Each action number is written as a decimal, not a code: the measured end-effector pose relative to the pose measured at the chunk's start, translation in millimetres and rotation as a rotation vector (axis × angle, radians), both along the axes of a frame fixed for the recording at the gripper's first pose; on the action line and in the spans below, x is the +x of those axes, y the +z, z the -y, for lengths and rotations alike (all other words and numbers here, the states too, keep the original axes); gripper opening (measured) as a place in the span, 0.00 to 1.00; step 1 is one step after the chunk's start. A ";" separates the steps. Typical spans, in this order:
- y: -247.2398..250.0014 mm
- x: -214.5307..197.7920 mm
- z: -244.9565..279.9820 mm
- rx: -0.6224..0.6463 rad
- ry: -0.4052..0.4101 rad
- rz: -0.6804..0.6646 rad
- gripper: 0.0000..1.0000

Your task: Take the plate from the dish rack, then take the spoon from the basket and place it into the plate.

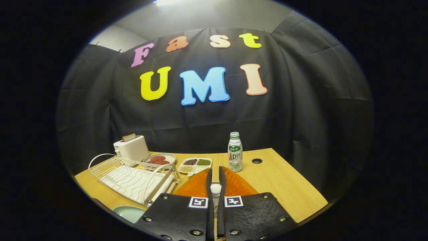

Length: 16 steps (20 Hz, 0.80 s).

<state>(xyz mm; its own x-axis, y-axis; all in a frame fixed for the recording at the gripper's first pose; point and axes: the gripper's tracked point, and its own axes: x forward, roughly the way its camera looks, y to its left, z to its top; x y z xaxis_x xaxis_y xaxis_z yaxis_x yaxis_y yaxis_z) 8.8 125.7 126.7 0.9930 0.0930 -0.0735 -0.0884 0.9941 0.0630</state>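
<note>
Gripper clamped on the spoon above the orange basket.

In the gripper view, both fingers stood narrow and pressed on the white spoon, whose bowl showed between them. The orange basket lay just beneath and ahead of the tips. The wire dish rack sat to the left on the wooden table, and the pale green plate lay near the rack's close corner. Beyond stood a bottle, a divided tray of beans, a toaster and a dish of sausages.
</note>
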 end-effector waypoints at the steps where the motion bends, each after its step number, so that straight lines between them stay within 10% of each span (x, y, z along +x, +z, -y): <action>1: 7.1 -3.4 1.1 -0.012 -0.002 0.003 0.04; 16: 65.8 -85.9 -10.0 -0.014 0.017 -0.041 0.04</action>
